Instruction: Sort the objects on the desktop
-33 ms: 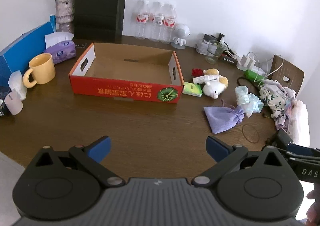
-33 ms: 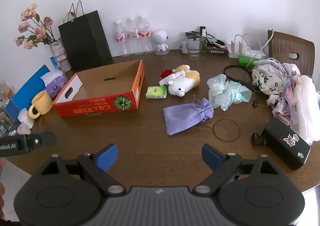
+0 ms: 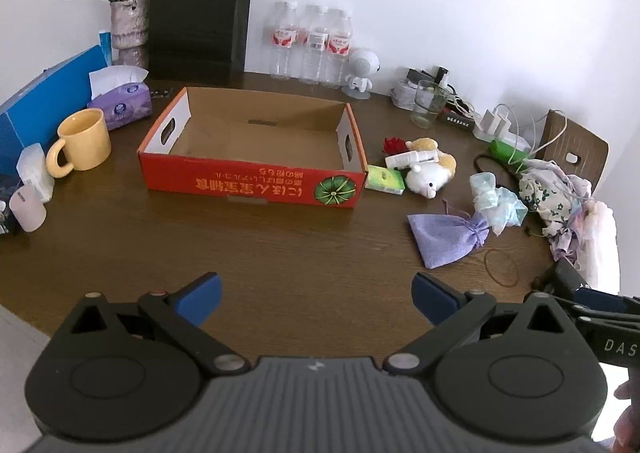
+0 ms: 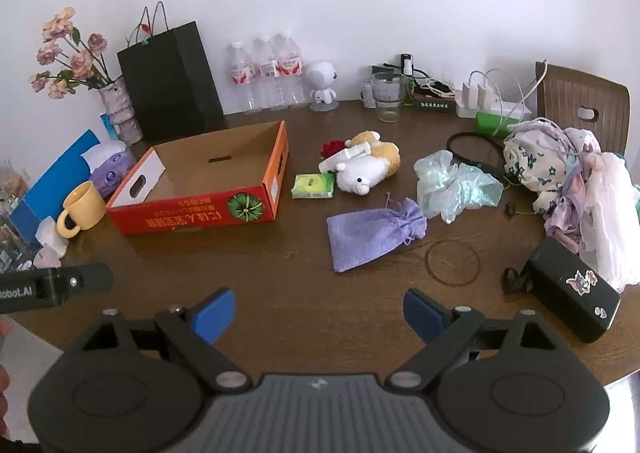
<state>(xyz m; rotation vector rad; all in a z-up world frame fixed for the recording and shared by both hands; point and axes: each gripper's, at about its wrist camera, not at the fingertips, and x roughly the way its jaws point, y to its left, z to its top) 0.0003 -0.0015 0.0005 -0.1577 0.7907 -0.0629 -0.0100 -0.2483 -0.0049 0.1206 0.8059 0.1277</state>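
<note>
Purple pouch (image 4: 370, 233) ahead of right hand-held gripper (image 4: 318, 311)

Desk (image 3: 280, 253): dark brown wood, smooth with a soft sheen. Box (image 3: 256, 181): matt corrugated cardboard, printed red outside. Pouch (image 4: 372, 233): lilac woven cloth, slightly rough. Toy (image 4: 368, 169): fluffy white plush. Mug (image 3: 82, 143): glossy yellow ceramic. Bottles (image 3: 312, 41): clear plastic. Bag (image 3: 198, 19): matt black paper. Case (image 4: 568, 293): smooth black plastic.

Dark wood table (image 3: 280, 253): red cardboard box (image 3: 252, 181), yellow mug (image 3: 82, 141), lilac pouch (image 3: 444, 237), plush toy (image 3: 430, 175).
</note>
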